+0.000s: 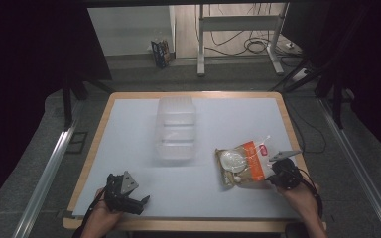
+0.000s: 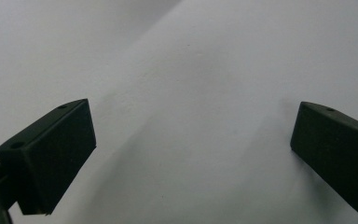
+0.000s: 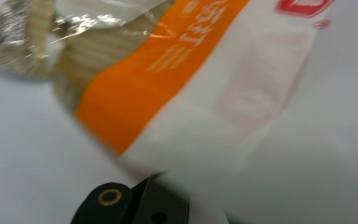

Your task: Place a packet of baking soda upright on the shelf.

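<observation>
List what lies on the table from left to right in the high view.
Left tool → clear plastic container → snack bag → right tool, shut on the bag's edge.

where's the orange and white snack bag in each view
High view: the snack bag lies right of centre on the white table top, its right end at the right tongs.
Left gripper view: not in it.
Right gripper view: the bag spans the upper middle.
Shared landmark: the white table top.
</observation>
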The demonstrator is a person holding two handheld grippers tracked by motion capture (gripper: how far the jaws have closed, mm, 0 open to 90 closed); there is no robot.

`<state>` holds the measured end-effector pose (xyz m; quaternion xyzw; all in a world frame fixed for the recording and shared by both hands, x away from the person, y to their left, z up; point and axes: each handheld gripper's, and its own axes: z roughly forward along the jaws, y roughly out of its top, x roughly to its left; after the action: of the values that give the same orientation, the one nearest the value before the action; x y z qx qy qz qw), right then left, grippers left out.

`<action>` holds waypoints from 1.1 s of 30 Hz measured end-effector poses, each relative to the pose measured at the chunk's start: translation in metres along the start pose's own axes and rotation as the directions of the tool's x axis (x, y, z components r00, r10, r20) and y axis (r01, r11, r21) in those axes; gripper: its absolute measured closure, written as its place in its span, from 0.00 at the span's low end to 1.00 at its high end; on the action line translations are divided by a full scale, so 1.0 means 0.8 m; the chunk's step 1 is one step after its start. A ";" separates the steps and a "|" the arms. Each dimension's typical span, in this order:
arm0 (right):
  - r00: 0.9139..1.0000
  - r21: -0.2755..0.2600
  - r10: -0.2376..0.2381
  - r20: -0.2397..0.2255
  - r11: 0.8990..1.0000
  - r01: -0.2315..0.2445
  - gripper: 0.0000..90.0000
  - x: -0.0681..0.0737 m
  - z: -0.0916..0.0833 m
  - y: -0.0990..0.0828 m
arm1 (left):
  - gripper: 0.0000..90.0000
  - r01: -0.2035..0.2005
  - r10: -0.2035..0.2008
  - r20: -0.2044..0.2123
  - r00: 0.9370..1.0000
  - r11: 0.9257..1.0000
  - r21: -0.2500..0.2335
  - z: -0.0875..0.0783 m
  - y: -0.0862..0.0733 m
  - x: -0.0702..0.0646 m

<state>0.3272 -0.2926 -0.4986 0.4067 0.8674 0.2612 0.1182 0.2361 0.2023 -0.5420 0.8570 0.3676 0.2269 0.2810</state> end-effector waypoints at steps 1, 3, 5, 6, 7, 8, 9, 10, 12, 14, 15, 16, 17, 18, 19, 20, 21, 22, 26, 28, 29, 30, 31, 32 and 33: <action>1.000 0.000 -0.005 0.006 1.000 0.005 0.97 -0.004 0.002 0.003 | 0.00 0.001 -0.001 -0.001 1.000 1.000 0.000 0.000 0.000 0.000; 1.000 -0.005 -0.009 0.006 1.000 0.009 0.97 -0.010 0.005 0.008 | 0.00 0.007 -0.007 -0.001 1.000 1.000 -0.004 0.000 0.000 0.000; 1.000 -0.006 0.006 0.003 1.000 -0.006 0.96 -0.015 0.008 0.011 | 0.00 0.009 -0.009 -0.002 1.000 1.000 -0.003 0.000 0.000 0.000; 1.000 -0.007 0.006 0.002 1.000 -0.006 0.96 -0.014 0.007 0.010 | 0.00 0.004 -0.004 -0.002 1.000 1.000 0.001 0.000 0.000 0.001; 1.000 -0.002 0.004 0.000 1.000 -0.004 0.96 -0.011 0.004 0.008 | 0.00 0.004 -0.004 -0.004 1.000 1.000 0.001 0.000 0.000 0.001; 1.000 0.000 0.005 -0.001 1.000 -0.005 0.96 -0.008 0.001 0.005 | 0.00 0.003 -0.003 -0.004 1.000 1.000 0.002 0.000 0.000 0.001; 1.000 -0.001 0.008 -0.008 1.000 -0.008 0.96 -0.005 -0.002 0.001 | 0.00 0.002 -0.002 -0.005 1.000 1.000 0.002 0.000 0.000 0.001; 1.000 -0.003 0.011 -0.028 1.000 -0.011 0.96 0.002 -0.006 -0.005 | 0.00 0.005 -0.005 -0.005 1.000 1.000 0.000 0.000 -0.001 0.000; 0.998 -0.003 0.018 -0.061 1.000 -0.018 0.96 0.013 -0.011 -0.017 | 0.00 0.005 -0.005 -0.008 1.000 1.000 0.001 -0.001 -0.001 0.000; 0.994 -0.011 0.010 -0.113 1.000 -0.012 0.96 0.029 -0.014 -0.027 | 0.00 0.002 -0.002 -0.006 1.000 1.000 -0.001 0.000 0.000 0.000; 0.993 -0.011 -0.004 -0.117 1.000 0.003 0.96 0.037 -0.015 -0.026 | 0.00 -0.002 0.002 -0.006 1.000 1.000 0.000 0.000 0.000 0.000; 0.994 -0.011 -0.017 -0.108 1.000 0.016 0.96 0.042 -0.016 -0.024 | 0.00 -0.002 0.002 -0.007 1.000 1.000 -0.001 0.000 0.001 -0.001; 0.995 -0.014 -0.036 -0.095 0.999 0.035 0.96 0.046 -0.017 -0.020 | 0.00 0.000 0.000 -0.006 1.000 1.000 -0.002 0.001 0.001 -0.001; 0.995 -0.016 -0.045 -0.089 0.999 0.044 0.96 0.048 -0.016 -0.015 | 0.00 -0.002 0.002 -0.005 1.000 1.000 -0.003 0.001 0.002 -0.001; 0.996 -0.012 -0.041 -0.078 0.999 0.040 0.96 0.047 -0.014 -0.009 | 0.00 -0.002 0.002 -0.005 1.000 1.000 -0.004 0.001 0.002 -0.001; 0.996 -0.004 -0.032 -0.079 0.999 0.032 0.96 0.045 -0.012 -0.005 | 0.00 -0.002 0.002 -0.005 1.000 1.000 -0.004 0.001 0.002 -0.001; 0.997 0.008 -0.027 -0.070 1.000 0.028 0.96 0.042 -0.008 -0.002 | 0.00 -0.001 0.001 -0.005 1.000 1.000 -0.004 0.001 0.002 -0.001; 0.997 0.013 -0.028 -0.066 0.999 0.029 0.96 0.040 -0.006 0.000 | 0.00 -0.003 0.003 -0.005 1.000 1.000 -0.001 0.001 0.002 0.000; 0.998 0.022 -0.007 -0.055 1.000 0.008 0.96 0.030 -0.002 0.005 | 0.00 -0.010 0.010 -0.003 1.000 1.000 0.003 0.001 0.002 0.000; 0.999 0.013 0.000 -0.045 1.000 0.000 0.96 0.022 -0.002 0.009 | 0.00 -0.012 0.012 -0.004 1.000 1.000 0.003 0.001 0.002 0.000; 0.999 0.008 0.007 -0.041 1.000 -0.006 0.97 0.018 -0.002 0.011 | 0.00 -0.010 0.010 -0.004 1.000 1.000 0.002 0.001 0.002 0.000; 0.999 0.004 0.008 -0.034 1.000 -0.008 0.97 0.015 -0.001 0.013 | 0.00 -0.010 0.010 -0.003 1.000 1.000 0.002 0.001 0.002 0.000; 1.000 0.005 0.010 -0.027 1.000 -0.010 0.97 0.011 0.000 0.015 | 0.00 -0.008 0.008 -0.003 1.000 1.000 0.002 0.001 0.002 0.000; 1.000 0.004 0.010 -0.026 1.000 -0.009 0.97 0.008 0.001 0.016 | 0.00 -0.007 0.007 -0.002 1.000 1.000 0.002 0.001 0.002 0.000; 1.000 0.005 0.012 -0.026 1.000 -0.012 0.97 0.006 0.001 0.017 | 0.00 -0.007 0.007 -0.004 1.000 1.000 0.002 0.001 0.002 0.000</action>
<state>0.3329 -0.2813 -0.4922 0.4087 0.8670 0.2651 0.1046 0.2374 0.2014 -0.5416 0.8581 0.3654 0.2290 0.2786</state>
